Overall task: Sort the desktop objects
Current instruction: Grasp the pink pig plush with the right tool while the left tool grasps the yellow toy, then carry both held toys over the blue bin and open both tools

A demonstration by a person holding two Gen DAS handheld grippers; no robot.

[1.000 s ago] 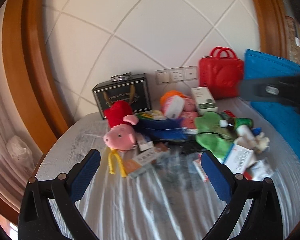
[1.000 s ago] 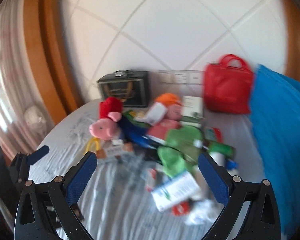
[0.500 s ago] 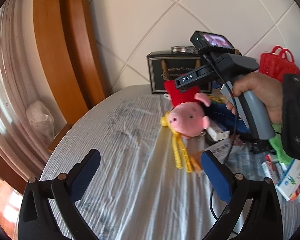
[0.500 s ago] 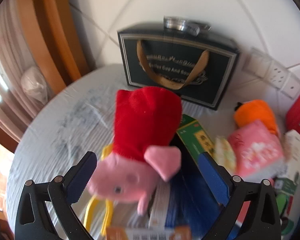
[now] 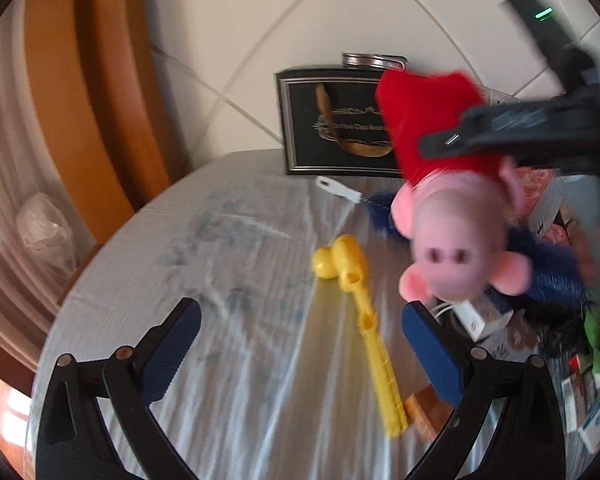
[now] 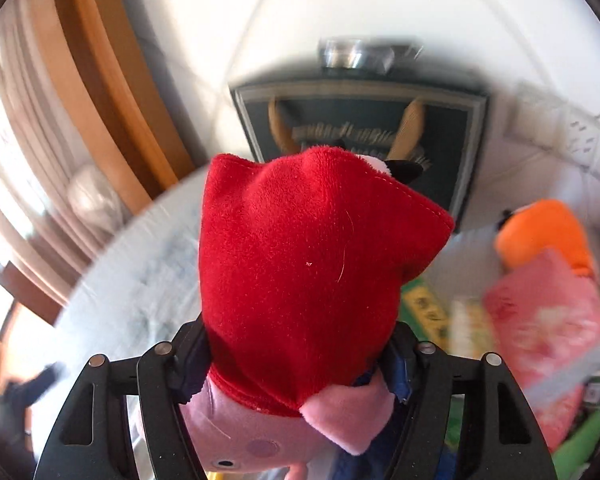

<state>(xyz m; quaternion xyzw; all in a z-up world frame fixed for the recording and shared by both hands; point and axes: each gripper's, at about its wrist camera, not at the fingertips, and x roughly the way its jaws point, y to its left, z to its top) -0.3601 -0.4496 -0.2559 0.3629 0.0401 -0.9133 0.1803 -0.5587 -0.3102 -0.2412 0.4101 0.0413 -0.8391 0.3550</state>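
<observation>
The right gripper (image 6: 298,364) is clamped on the one pink plush pig in a red dress (image 6: 300,272), holding it above the grey-clothed table (image 5: 236,264). The toy looks light, soft and squashy, so the thick middle of its body seems the surest hold. The left gripper (image 5: 300,344) hangs with fingers apart, holding nothing, over one yellow plastic scoop tong (image 5: 364,312).

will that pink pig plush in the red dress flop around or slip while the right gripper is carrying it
The pink pig plush in the red dress probably squashes: the right gripper pinches its soft body. Its head hangs below the grip, so it may swing. The fuzzy fabric looks grippy, so slipping seems unlikely.
</observation>
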